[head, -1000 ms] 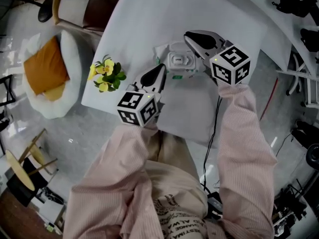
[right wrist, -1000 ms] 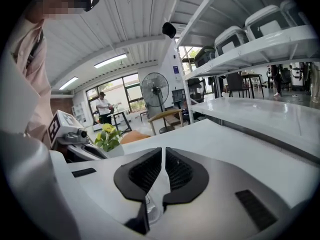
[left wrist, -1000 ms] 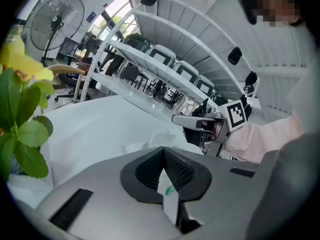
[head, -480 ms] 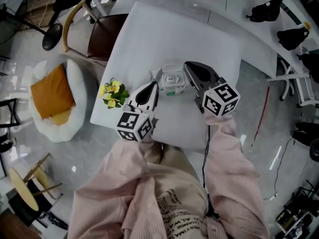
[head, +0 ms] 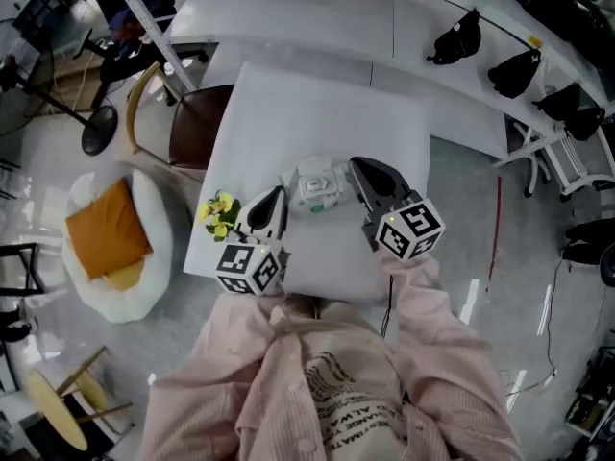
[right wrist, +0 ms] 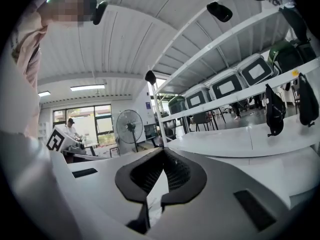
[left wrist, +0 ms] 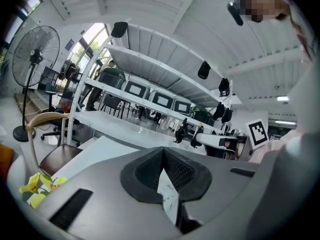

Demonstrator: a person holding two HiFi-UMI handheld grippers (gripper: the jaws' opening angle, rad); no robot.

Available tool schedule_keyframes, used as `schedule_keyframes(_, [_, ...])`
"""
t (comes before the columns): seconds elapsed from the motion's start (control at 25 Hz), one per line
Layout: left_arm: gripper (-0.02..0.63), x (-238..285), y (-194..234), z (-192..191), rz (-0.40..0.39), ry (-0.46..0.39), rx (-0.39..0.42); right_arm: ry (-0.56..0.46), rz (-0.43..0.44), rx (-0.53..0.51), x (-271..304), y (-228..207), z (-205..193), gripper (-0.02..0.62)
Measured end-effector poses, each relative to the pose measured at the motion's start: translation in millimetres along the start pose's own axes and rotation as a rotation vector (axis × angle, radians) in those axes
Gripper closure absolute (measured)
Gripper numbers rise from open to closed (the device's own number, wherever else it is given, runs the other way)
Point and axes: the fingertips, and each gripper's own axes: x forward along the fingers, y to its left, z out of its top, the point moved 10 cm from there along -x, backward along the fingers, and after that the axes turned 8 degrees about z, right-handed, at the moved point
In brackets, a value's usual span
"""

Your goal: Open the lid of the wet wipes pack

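The wet wipes pack [head: 318,184] is seen lying on the white table [head: 317,104], towards its near half and roughly midway between its left and right edges. Whether the lid is raised cannot be told from the head view. The left gripper [head: 279,193] is held just beside the pack's left side and the right gripper [head: 359,170] just beside its right side, so the pack is flanked by both. In each gripper view the jaws are seen brought together at the tips, with nothing clamped between them; only shelving and room are looked at, not the pack. The far half of the table is left bare up to its far edge, beyond which a long white counter [head: 317,17] is set, with black bags [head: 456,36] placed along it. Yellow flowers [head: 219,214] are placed at the table's left edge, near the left gripper. A chair [head: 192,128] is drawn up against the far part of that edge, and a fan [left wrist: 31,54] is stood further out. An orange cushion [head: 108,230] is laid on a white pad on the floor [head: 461,248], well apart from the table. To the right of the table a strip of open floor is left.
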Motion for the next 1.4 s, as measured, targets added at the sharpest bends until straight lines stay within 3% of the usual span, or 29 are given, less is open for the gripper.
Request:
schedule_keyframes(0.56, [0.607, -29, -9, 45, -0.043, -0.068, 0.087, -0.094, -0.069, -0.046, -43, 30, 32, 0.595])
schedule_keyframes(0.88, [0.607, -52, -6, 58, -0.017, -0.119, 0.127, -0.161, -0.136, -0.100, -67, 45, 43, 0.595])
schedule_keyframes(1.4, [0.607, -67, -2, 66, 0.022, -0.151, 0.140, -0.187, -0.165, -0.127, -86, 51, 50, 0.595])
